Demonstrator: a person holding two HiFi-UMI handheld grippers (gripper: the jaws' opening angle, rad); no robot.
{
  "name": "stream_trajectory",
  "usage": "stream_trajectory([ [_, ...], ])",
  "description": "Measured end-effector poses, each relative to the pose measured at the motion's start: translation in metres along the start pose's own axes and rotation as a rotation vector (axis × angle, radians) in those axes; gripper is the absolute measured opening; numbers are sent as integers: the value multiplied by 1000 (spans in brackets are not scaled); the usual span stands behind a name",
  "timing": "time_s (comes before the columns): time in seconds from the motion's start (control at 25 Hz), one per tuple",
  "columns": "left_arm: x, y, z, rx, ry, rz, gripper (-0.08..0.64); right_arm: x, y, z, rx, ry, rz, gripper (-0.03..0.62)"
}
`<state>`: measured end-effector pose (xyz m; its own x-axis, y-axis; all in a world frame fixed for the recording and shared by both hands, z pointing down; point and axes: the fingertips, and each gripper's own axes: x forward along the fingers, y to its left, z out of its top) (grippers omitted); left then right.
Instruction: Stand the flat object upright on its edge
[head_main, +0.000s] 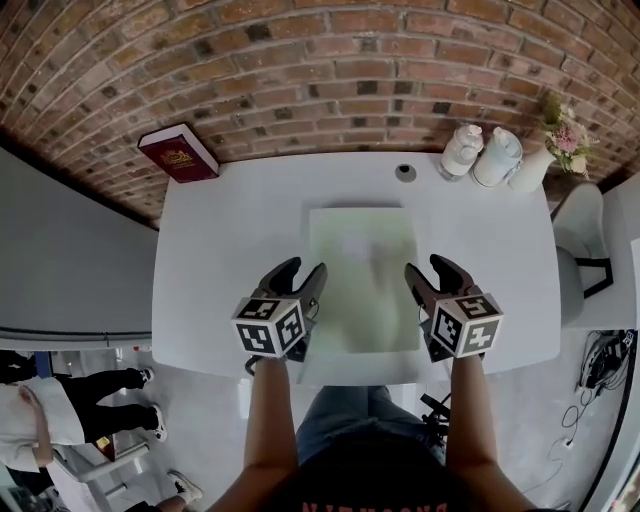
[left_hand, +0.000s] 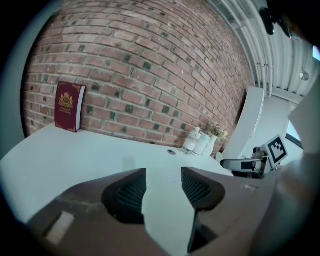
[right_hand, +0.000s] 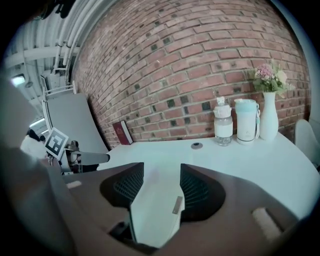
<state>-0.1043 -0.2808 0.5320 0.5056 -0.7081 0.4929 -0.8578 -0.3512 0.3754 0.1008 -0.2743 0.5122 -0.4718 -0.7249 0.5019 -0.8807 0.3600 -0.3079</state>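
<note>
A pale green flat sheet (head_main: 362, 280) lies flat on the white table (head_main: 220, 260), and its near end reaches the table's front edge. My left gripper (head_main: 302, 272) sits at the sheet's left edge, my right gripper (head_main: 430, 270) at its right edge. Both point toward the brick wall. In the left gripper view the jaws of the left gripper (left_hand: 164, 182) stand wide apart, with only pale surface showing in the gap. The right gripper (right_hand: 162, 177) looks the same in its own view. Neither pair of pads presses on anything that I can make out.
A maroon book (head_main: 178, 152) stands upright against the brick wall at the table's far left corner. At the back right stand a clear bottle (head_main: 461, 151), a pale jug (head_main: 497, 157) and a vase of flowers (head_main: 530, 168). A white chair (head_main: 580, 240) is to the right. A person (head_main: 40, 410) is at the lower left.
</note>
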Motion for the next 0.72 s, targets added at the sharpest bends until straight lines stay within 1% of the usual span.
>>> stream_trajectory([
  [0.16,9,9,-29,-54,99,-2,224,11,-6,-21,29,66,9,218],
  [0.28,12,13,-43,-79,150,3,224,16,-12,-37,45,119,4,233],
  [0.4,15,19,-56,-108,179,11,224,21,-20,-54,92,166,-2,236],
  [0.52,19,21,-61,-129,198,3,224,25,-25,-67,149,197,-3,235],
  [0.72,26,26,-70,-196,238,-19,218,34,-28,-79,255,234,47,236],
])
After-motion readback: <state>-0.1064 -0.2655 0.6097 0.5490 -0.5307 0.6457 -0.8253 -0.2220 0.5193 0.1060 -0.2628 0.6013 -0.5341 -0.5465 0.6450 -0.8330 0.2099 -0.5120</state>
